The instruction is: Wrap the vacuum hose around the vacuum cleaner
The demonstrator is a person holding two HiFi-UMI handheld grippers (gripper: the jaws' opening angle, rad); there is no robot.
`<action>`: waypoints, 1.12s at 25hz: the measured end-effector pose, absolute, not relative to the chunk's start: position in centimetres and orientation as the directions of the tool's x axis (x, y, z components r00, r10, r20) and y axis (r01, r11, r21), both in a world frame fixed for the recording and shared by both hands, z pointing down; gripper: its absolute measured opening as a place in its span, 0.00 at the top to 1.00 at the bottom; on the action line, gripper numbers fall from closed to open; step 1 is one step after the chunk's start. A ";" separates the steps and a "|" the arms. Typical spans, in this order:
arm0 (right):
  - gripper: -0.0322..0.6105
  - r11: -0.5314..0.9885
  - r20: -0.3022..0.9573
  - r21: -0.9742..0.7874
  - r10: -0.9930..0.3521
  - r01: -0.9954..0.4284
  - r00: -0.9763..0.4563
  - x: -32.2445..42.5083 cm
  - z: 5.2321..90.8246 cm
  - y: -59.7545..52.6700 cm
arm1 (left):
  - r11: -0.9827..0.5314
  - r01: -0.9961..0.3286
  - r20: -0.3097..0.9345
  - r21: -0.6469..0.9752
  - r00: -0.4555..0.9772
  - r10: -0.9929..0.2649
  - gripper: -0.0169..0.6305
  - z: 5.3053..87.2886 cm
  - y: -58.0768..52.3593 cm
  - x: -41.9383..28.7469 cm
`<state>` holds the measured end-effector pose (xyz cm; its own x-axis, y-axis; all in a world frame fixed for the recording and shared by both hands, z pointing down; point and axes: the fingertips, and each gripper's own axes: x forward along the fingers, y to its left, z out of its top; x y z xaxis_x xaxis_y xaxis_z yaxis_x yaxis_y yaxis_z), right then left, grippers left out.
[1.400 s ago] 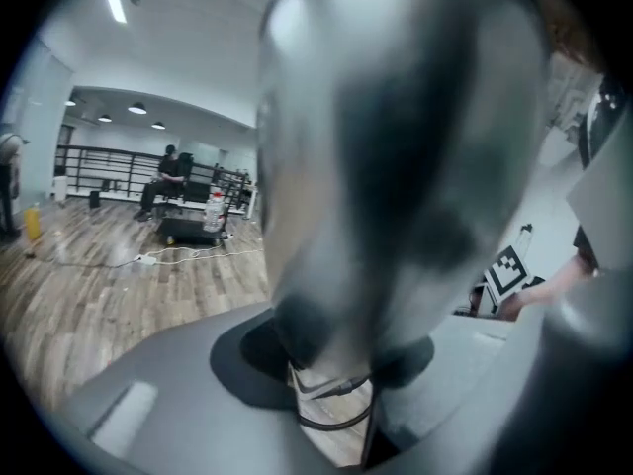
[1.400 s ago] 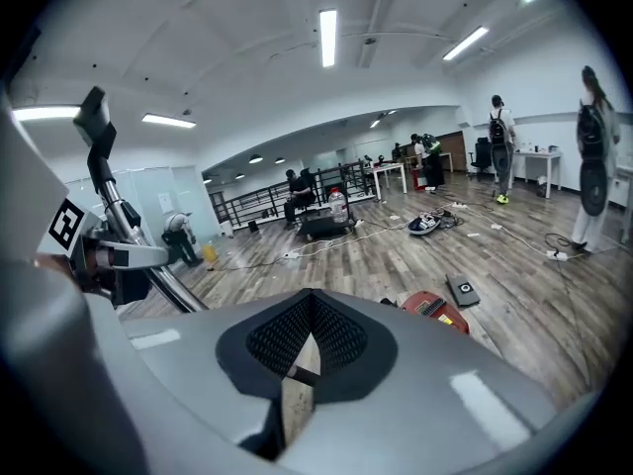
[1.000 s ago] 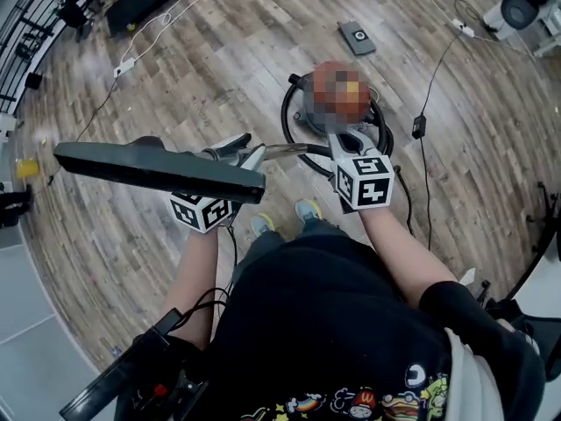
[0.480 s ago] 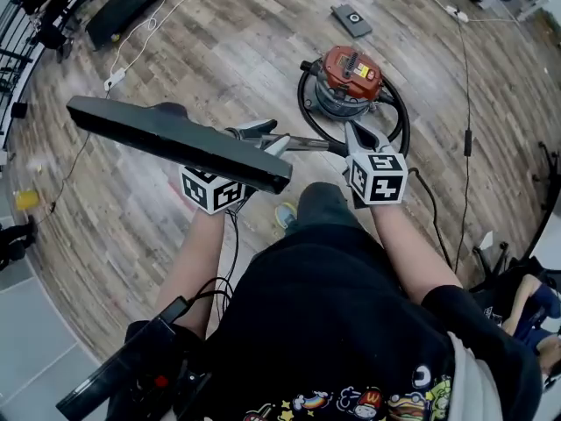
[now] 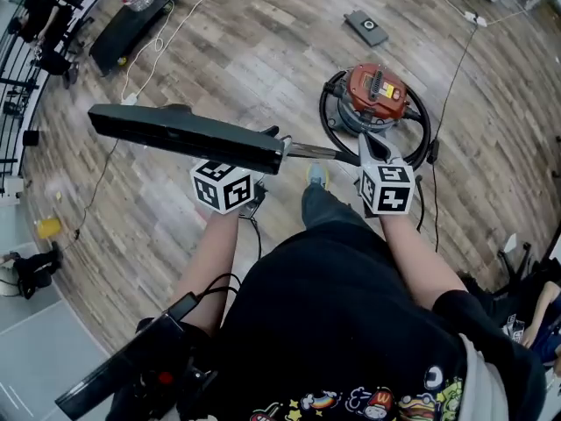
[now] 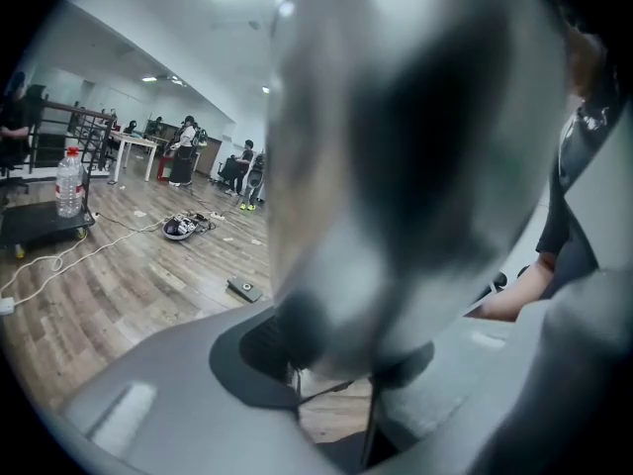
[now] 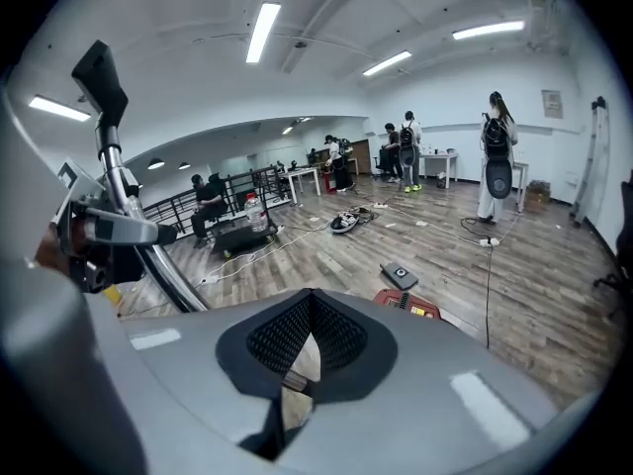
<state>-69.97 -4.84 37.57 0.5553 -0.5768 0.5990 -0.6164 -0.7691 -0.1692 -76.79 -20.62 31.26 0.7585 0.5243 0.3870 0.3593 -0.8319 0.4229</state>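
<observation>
**Item 1, vacuum cleaner** (image 5: 377,93): a red canister standing on the wood floor at 1 o'clock in the head view, just beyond my right gripper.

**Item 2, hose** (image 5: 330,119): black, lying in a loop close round the canister. I can follow it along the 9 o'clock and 4 o'clock sides. The far side is hidden.

**Item 3, wand** (image 5: 320,153): a metal tube held off the floor, running roughly 9 to 3 o'clock between my two grippers. The floor head (image 5: 184,136), a long black bar, sits at its 9 o'clock end.

**Item 4, left gripper** (image 5: 268,137): clamped on the wand beside the floor head. Its own view is filled by a blurred grey mass close to the lens, which I take to be that same piece.

**Item 5, right gripper** (image 5: 368,144): jaws together with nothing between them, and only floor shows through the slit. The wand passes on its 9 o'clock side. I cannot tell whether it touches.

**Item 6, flat black device** (image 5: 366,26): on the floor at 12 o'clock, well apart from the cleaner.

**Step in hand:** I judge the coil largely laid, with the wand end aloft and not yet stowed.

**Next move calls for:** carrying the wand in toward the canister so the slack follows the loop. It should go down gently so the coil is not dragged off. My right jaws must part first if they are to help.
</observation>
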 end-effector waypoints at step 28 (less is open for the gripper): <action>0.91 -0.974 0.671 -0.120 -0.222 -0.192 0.707 -47.5 41.9 -15.5 | -0.667 0.559 0.562 0.492 0.381 0.734 0.73 48.3 -34.2 -45.9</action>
<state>-47.47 -15.45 41.88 0.7074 -0.2222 0.6709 -0.1924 -0.9740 -0.1197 -45.91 -34.16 48.28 0.3809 0.7339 0.5624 0.5591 -0.6673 0.4921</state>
